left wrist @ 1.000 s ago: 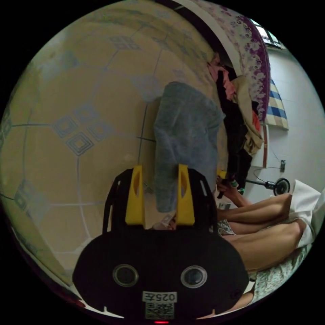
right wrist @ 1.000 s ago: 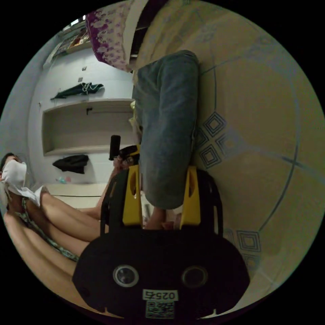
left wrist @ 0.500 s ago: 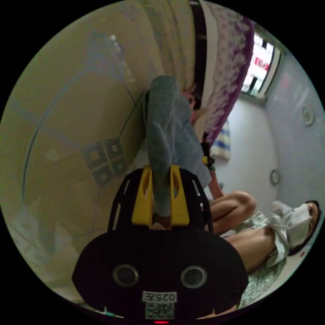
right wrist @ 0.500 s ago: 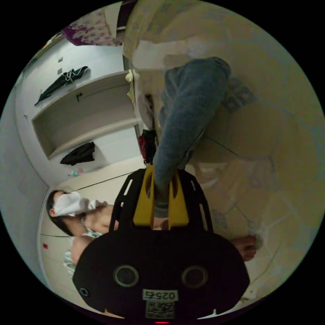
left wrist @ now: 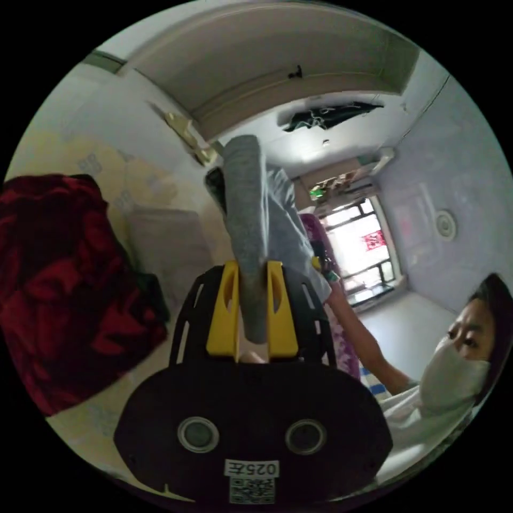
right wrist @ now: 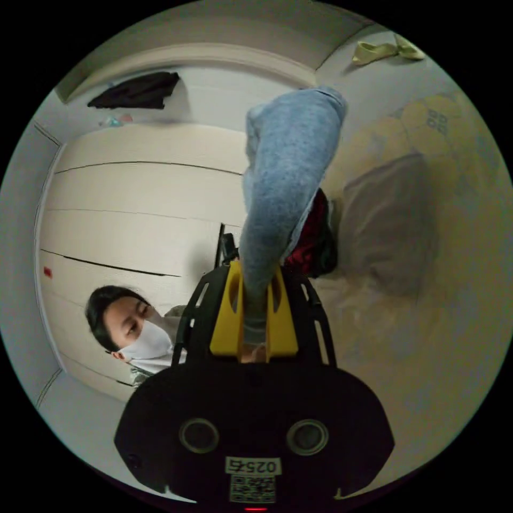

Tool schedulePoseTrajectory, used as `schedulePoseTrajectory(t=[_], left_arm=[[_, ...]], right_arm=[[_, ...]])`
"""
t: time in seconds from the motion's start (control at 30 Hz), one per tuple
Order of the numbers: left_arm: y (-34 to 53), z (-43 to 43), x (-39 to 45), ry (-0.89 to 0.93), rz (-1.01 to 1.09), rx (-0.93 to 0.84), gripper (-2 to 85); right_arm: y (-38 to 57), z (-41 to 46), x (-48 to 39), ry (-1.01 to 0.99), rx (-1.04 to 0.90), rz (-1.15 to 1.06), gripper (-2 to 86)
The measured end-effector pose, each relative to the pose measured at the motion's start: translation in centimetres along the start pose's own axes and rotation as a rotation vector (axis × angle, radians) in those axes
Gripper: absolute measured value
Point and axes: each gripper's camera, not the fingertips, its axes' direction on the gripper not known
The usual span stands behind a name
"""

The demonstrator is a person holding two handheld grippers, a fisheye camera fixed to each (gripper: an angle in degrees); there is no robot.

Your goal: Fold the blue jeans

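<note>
Jeans (left wrist: 251, 224) rise pinched between both jaws of each hand-held gripper, left (left wrist: 252, 310) and right (right wrist: 254, 310).

A barred window (left wrist: 359, 255) glows bright beside the pale wall, with a wall shelf (left wrist: 299, 88) well apart from it and a red blanket (left wrist: 64, 288) heaped farther off.

Bed: from my left gripper view, a yellow patterned sheet (left wrist: 80, 160); in my right gripper view the same sheet (right wrist: 427, 128) spreads wide
On the bed: I see a crumpled red garment (left wrist: 59, 278) lying on the sheet; a pale pillow (left wrist: 165, 246) just beside it
Wall shelf: I see a dark garment (right wrist: 136, 91) lying on its ledge
</note>
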Motion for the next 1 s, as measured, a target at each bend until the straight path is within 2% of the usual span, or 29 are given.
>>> schedulePoseTrajectory(t=[0.1, 0.17, 0.2, 0.23, 0.3, 0.37, 0.43, 0.5, 0.6, 0.7, 0.77, 0.83, 0.9, 0.97, 1.0], left_arm=[[-0.5, 4.3, -6.5, -0.238, -0.100, -0.083, 3.1], [0.9, 9.8, -12.8, -0.328, -0.200, -0.297, 1.0], [1.5, 10.6, -14.0, -0.329, -0.226, -0.302, 0.6], [2.3, 10.9, -14.9, -0.268, -0.224, -0.274, 0.3], [3.2, 11.1, -15.1, -0.281, -0.196, -0.275, -0.2], [5.0, 11.9, -14.8, -0.365, -0.125, -0.267, -0.6], [6.6, 12.2, -14.5, -0.416, -0.073, -0.254, -0.7], [8.5, 12.7, -14.9, -0.410, -0.044, -0.257, -0.7], [12.0, 15.2, -17.7, -0.402, -0.063, -0.278, -0.2], [14.9, 15.7, -19.4, -0.347, -0.099, -0.261, 1.4], [18.2, 14.6, -19.3, -0.448, -0.075, -0.188, 2.2], [21.6, 13.0, -18.7, -0.532, -0.038, -0.069, 1.8], [25.7, 11.4, -17.2, -0.617, 0.037, 0.075, 1.3], [33.1, 11.0, -12.7, -0.729, 0.295, 0.326, 0.7], [35.2, 11.4, -11.5, -0.723, 0.368, 0.376, 0.6]], right_arm=[[-5.7, 3.5, 5.9, 0.156, -0.101, 0.088, 6.6], [-7.7, 7.3, 11.2, 0.432, -0.166, 0.251, 6.6], [-7.8, 8.2, 12.2, 0.492, -0.188, 0.285, 6.6], [-7.8, 8.7, 13.0, 0.480, -0.167, 0.308, 6.4], [-7.1, 8.3, 12.5, 0.393, -0.106, 0.269, 6.3], [-6.4, 9.0, 8.8, 0.422, -0.079, 0.102, 6.2], [-5.7, 9.8, 5.9, 0.443, -0.067, 0.026, 6.1], [-4.9, 10.3, 4.7, 0.450, -0.051, 0.043, 6.2], [-3.6, 12.0, 5.9, 0.494, -0.015, 0.183, 7.1], [-0.9, 12.4, 5.8, 0.405, 0.105, 0.220, 10.2], [2.7, 12.0, 4.0, 0.323, 0.236, 0.239, 11.4], [6.5, 11.1, 1.4, 0.349, 0.320, 0.220, 11.7], [11.3, 10.2, -2.4, 0.454, 0.380, 0.181, 11.9], [20.4, 9.7, -11.5, 0.731, 0.587, 0.049, 10.7], [23.2, 10.0, -14.6, 0.817, 0.662, -0.016, 10.1]])
